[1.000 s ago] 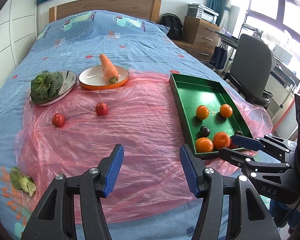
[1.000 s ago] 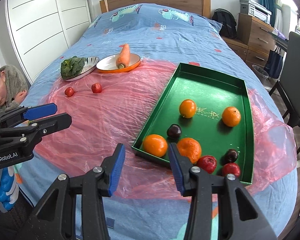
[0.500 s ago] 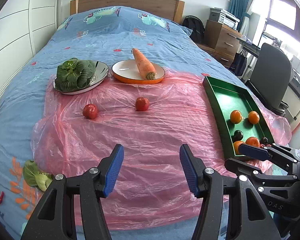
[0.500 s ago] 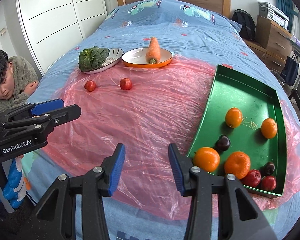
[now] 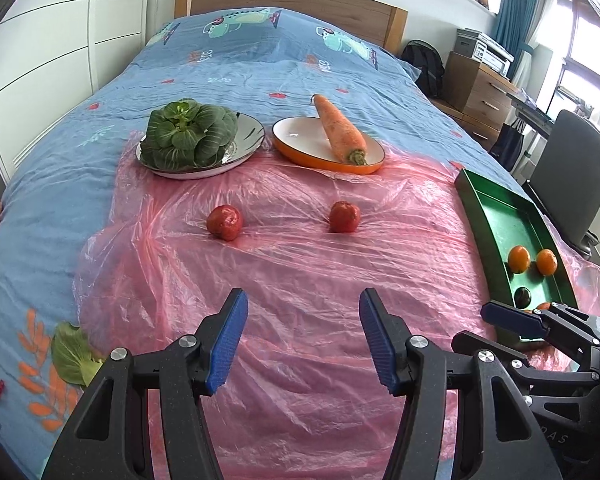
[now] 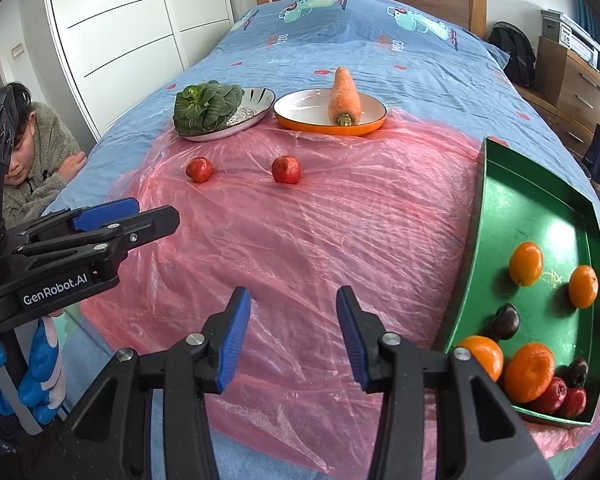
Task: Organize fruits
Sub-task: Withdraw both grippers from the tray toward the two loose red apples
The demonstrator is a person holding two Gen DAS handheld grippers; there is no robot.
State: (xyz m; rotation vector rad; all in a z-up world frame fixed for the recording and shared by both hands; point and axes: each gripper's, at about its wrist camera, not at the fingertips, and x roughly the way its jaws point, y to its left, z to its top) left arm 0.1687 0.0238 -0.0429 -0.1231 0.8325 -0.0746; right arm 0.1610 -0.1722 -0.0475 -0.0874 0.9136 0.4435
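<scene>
Two red fruits lie loose on the pink plastic sheet (image 5: 300, 280): the left red fruit (image 5: 225, 222) (image 6: 199, 169) and the right red fruit (image 5: 344, 216) (image 6: 286, 169). A green tray (image 6: 540, 216) (image 5: 496, 216) at the right holds several oranges, dark plums and red fruits. My left gripper (image 5: 303, 336) hovers open over the sheet, short of the two red fruits, with nothing between its blue pads. My right gripper (image 6: 293, 330) is also open and empty, left of the tray's near corner. Each gripper shows in the other's view, the right gripper (image 5: 516, 320) and the left gripper (image 6: 112, 216).
A bowl with a leafy green vegetable (image 5: 192, 136) and an orange plate with a carrot (image 5: 340, 130) stand at the sheet's far edge. A loose green leaf (image 5: 74, 356) lies on the blue bedspread. A person (image 6: 32, 160) sits beside the bed at left. A chair (image 5: 568, 184) stands right.
Both grippers have swung left, away from the tray and toward the middle of the sheet, sinking a little. The two red fruits now lie ahead of them and look larger. Both grippers stay open.
</scene>
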